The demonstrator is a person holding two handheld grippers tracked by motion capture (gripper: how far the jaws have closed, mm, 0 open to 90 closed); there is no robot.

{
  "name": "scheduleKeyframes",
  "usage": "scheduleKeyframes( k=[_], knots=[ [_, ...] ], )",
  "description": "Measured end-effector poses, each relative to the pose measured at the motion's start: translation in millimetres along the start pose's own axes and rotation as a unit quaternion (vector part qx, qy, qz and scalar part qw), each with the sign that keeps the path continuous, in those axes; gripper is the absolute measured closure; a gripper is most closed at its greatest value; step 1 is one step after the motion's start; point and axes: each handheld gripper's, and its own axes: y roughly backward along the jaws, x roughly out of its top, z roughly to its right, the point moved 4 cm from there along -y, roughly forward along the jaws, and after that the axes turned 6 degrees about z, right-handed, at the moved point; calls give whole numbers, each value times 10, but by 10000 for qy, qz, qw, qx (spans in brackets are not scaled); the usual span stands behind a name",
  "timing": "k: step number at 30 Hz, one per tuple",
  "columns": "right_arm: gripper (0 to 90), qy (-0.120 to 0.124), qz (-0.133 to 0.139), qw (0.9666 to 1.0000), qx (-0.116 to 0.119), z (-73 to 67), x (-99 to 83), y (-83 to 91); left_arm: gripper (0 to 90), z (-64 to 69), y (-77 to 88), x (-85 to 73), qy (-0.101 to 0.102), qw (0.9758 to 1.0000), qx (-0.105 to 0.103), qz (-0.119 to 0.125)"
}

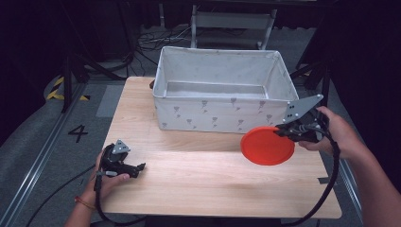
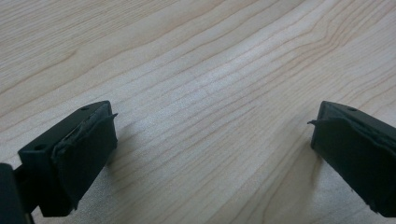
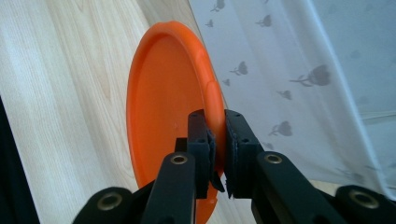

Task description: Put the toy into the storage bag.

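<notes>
An orange plate (image 1: 267,145) hangs above the right part of the wooden table (image 1: 198,175), just in front of the white fabric box (image 1: 220,90). My right gripper (image 1: 283,132) is shut on the plate's right rim. In the right gripper view the plate (image 3: 163,107) stands on edge, its rim clamped between the two black pads, right gripper (image 3: 218,140). My left gripper (image 1: 139,168) rests low at the table's front left, held in a hand. In the left gripper view its jaws stand wide apart over bare wood, left gripper (image 2: 210,140), with nothing between them.
The white box with a grey flower print is open at the top and stands at the back of the table; its near wall (image 3: 299,70) is close to the plate. Cables (image 1: 331,189) trail from both grippers. A grey floor and black stands surround the table.
</notes>
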Motion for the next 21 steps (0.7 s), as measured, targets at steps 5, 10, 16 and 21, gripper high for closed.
scheduleKeyframes(
  k=[5,10,16,21],
  knots=[
    [825,230,-179,9996,36,94,171,151,6,-1,0,0,0,10000,-3,-3],
    [825,379,-265,9989,-75,191,314,244,6,-1,0,0,-3,10000,2,-1],
    [825,382,-256,9987,-200,373,482,356,6,-1,0,0,-1,10000,-7,-2],
    [825,414,-221,9983,-335,559,621,461,6,-1,0,0,-2,10000,-4,-2]
  ],
)
